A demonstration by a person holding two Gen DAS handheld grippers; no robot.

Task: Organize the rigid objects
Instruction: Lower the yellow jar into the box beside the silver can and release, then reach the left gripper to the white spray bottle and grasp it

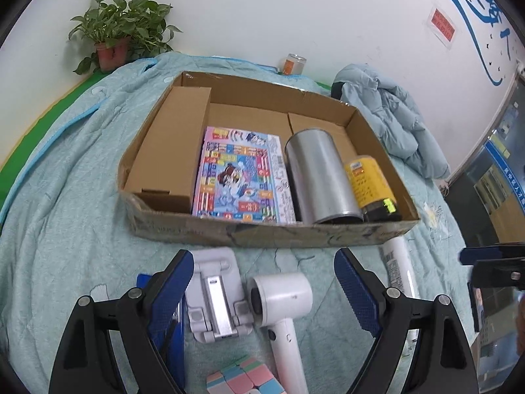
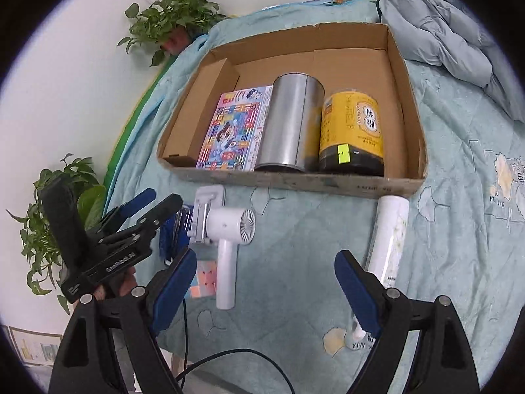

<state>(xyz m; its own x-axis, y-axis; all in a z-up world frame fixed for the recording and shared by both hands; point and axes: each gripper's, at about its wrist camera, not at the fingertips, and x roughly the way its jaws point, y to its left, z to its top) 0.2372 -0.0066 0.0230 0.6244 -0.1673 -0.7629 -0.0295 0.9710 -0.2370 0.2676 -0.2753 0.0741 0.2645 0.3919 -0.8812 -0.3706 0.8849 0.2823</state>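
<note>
Roughly half done, judging by what sits where.

In the box (image 1: pixel 229 233), packed along the near wall: brown carton (image 1: pixel 167 151) at the left, colourful flat pack (image 1: pixel 241 177) beside it, steel can (image 1: pixel 320 177) lying on its side next, yellow jar (image 1: pixel 367 180) touching the can at the right. That's 4 items in. The back half of the box floor is bare cardboard, so you have room.

Still out on the quilt (image 1: pixel 65 229), just in front of the box: grey folding stand (image 1: pixel 216 298), white hair dryer (image 1: pixel 282 298) beside it, pastel cube (image 1: pixel 242 377) nearest you, white tube (image 2: pixel 390 229) off to the right with its top end almost at the box wall. There's also something blue (image 2: pixel 169 233) left of the stand, mostly hidden by a finger; can't tell what it is. So 4 items left for sure, maybe 5.

Your left gripper (image 1: pixel 262 292) has jaws spread wide, nothing held; the stand and the dryer head show between its fingers, pads clear of both. Your right gripper (image 2: pixel 265 292) is also spread wide and empty, over bare quilt between dryer handle and tube.

My read: left takes stand or dryer, right takes the tube.
</note>
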